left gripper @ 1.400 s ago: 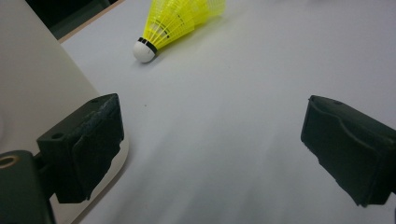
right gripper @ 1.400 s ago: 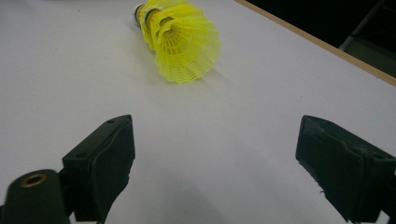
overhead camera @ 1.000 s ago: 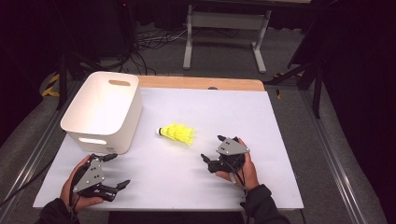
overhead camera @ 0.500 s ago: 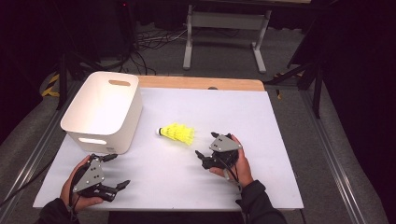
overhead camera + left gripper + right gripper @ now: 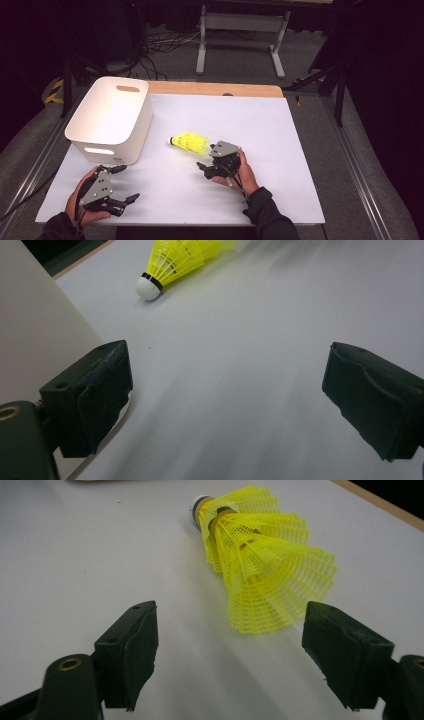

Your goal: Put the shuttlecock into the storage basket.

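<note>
- A dark room with cables and a grey stand [image 5: 242, 30] fills the top of the high view; below it a white table [image 5: 280, 165] with a wooden far edge takes up the middle of the frame.
- A white bin [image 5: 107, 122], open-topped with slot handles, sits at the centre left of that view, well apart from the shuttlecock.
- The right gripper [image 5: 204, 169], just below and right of centre, has its jaws spread on either side of the wide end of the skirt without touching it; they have just been closing a little, with nothing pinched yet. The right gripper view shows that open end just ahead of the gap.
- The left gripper [image 5: 129, 185], at the lower left, rests with jaws spread and nothing between them.
- The yellow shuttlecock [image 5: 189, 143] lies on its side at the middle of the table, white cork toward the bin, skirt toward the right gripper.
- Risk, as I judge it: the mesh skirt is light and springy, so a jaw that meets it first could nudge or roll it away, and a firm squeeze could crush it or let it pop out.
</note>
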{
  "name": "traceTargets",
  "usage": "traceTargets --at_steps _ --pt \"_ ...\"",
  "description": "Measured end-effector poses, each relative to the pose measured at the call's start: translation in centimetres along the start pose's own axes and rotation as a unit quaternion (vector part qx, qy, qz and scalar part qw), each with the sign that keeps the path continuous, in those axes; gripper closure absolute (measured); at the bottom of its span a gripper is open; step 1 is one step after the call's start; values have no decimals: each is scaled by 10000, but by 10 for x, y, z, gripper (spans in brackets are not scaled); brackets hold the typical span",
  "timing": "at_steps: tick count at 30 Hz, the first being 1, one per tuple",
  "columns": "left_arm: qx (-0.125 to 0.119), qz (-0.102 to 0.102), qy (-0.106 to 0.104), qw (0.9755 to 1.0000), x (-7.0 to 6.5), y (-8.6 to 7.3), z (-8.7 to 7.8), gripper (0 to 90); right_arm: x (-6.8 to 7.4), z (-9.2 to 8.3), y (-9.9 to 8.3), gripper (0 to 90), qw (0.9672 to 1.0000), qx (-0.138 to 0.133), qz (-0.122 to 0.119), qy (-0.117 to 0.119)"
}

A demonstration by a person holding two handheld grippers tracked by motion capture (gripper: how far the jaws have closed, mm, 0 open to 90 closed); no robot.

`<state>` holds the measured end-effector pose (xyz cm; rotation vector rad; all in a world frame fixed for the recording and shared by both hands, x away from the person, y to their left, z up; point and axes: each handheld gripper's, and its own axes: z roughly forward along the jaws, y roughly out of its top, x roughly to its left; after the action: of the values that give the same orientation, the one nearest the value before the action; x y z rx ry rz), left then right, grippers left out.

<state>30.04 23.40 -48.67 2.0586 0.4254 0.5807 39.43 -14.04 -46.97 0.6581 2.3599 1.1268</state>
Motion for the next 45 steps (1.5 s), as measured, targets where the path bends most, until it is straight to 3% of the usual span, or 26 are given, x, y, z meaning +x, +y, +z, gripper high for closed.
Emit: traceTargets --at_steps 3,15,22,31,38,40,41,45 --pt "2 -16 0 10000 0 0 0 66 -1 13 3 232 9997 126 123 174" --pt "-25 -10 -26 10000 -2 0 -1 66 0 40 19 272 9983 301 394 320" --pt "-52 -6 -40 10000 -2 1 -2 66 6 53 32 291 9979 353 402 358" --pt "-52 1 -98 9999 -4 1 -1 67 7 61 39 292 9972 289 625 307" --pt "-14 13 -105 9999 -4 1 0 68 4 63 40 447 9961 304 821 -54" --pt "-33 -16 -90 10000 -3 1 0 69 0 64 42 557 9959 285 824 -225" --pt "-34 -3 -73 10000 -2 1 0 70 -3 65 43 653 9953 237 913 -239" --pt "-28 -34 -102 9999 -2 1 0 71 -7 68 45 713 9947 193 972 -284"
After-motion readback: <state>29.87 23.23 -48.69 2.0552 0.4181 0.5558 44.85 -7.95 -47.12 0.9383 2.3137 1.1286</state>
